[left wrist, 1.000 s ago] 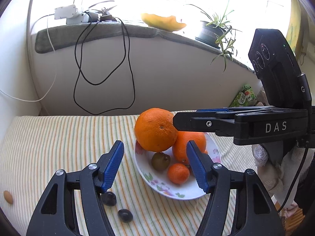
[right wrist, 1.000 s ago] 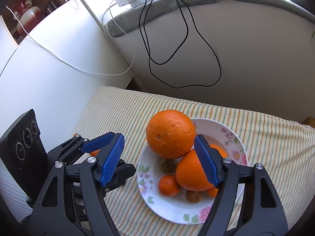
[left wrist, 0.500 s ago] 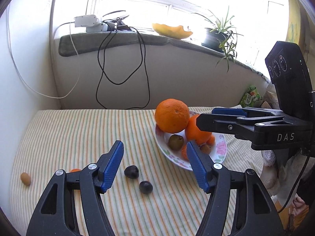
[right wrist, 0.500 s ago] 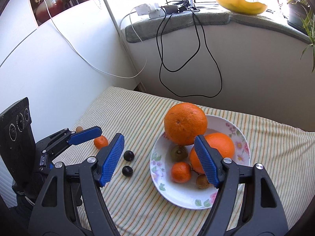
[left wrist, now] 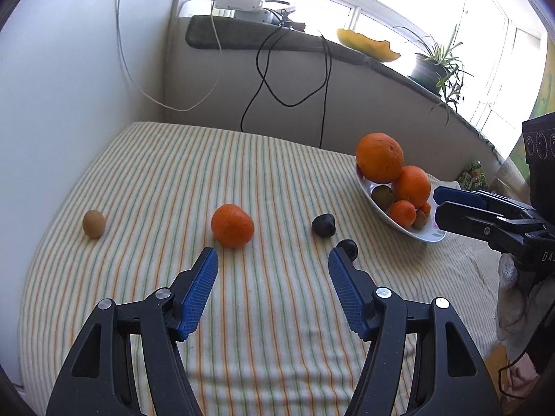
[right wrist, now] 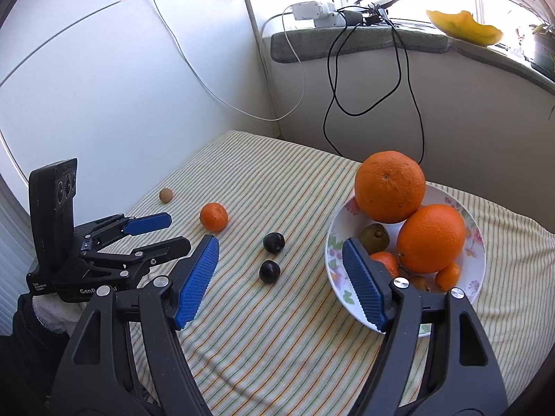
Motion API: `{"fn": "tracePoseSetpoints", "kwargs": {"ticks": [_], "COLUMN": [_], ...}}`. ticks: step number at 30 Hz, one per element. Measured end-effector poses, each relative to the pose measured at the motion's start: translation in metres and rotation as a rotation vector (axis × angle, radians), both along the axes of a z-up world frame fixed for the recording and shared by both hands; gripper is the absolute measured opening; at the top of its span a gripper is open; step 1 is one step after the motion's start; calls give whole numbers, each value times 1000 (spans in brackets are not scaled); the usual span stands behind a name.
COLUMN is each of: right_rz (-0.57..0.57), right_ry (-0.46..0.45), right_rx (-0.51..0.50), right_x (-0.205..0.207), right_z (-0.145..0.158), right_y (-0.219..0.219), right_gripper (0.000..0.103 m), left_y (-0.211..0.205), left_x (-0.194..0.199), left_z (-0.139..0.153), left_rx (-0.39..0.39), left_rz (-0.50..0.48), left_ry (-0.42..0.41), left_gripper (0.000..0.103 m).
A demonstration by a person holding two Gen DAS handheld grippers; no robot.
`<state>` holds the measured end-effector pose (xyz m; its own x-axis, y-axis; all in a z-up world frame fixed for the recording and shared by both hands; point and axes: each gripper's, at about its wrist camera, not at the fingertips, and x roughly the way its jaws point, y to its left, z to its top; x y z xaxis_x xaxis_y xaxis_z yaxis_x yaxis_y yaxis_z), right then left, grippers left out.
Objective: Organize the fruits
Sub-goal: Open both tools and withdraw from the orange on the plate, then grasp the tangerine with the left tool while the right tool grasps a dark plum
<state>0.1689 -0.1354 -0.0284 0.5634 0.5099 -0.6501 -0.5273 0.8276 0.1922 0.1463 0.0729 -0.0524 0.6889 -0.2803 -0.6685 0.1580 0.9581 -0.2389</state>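
Strong daylight is admitted through the window (left wrist: 399,10) at the rear, where the panes are blown out to near white. The white wall (right wrist: 104,86) is evenly lit. Soft shadows are cast toward the cameras on the striped cloth (left wrist: 166,180) under each gripper. Both views are sharp at the centre; straight lines are bowed by fisheye distortion, and the corners are darkened by vignetting.

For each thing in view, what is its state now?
left gripper: open, holding nothing
right gripper: open, holding nothing
plate: on the cloth, piled with fruit
top orange: resting on the pile
tangerine: loose on the cloth
two dark plums: loose on the cloth, apart
small brown fruit: loose, far from the plate
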Motion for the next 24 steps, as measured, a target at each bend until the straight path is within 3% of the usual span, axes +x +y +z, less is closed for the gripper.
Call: {"fn": "tracePoseSetpoints", "kwargs": {"ticks": [10, 14, 24], "right_rz": [24, 12, -39], "right_ry": [56, 79, 133], "right_rx": [-34, -77, -121], "right_x": [-14, -11, 13], "right_z": [-30, -46, -73], "right_y": [26, 33, 37], "right_gripper": [76, 59, 39], "left_y": [16, 19, 20], "left_x": [12, 23, 46], "left_z": [-11, -18, -29], "left_rx": [-28, -33, -20], "left_rz": [27, 34, 37], "left_ry": [13, 30, 56], "left_gripper": [61, 56, 49]}}
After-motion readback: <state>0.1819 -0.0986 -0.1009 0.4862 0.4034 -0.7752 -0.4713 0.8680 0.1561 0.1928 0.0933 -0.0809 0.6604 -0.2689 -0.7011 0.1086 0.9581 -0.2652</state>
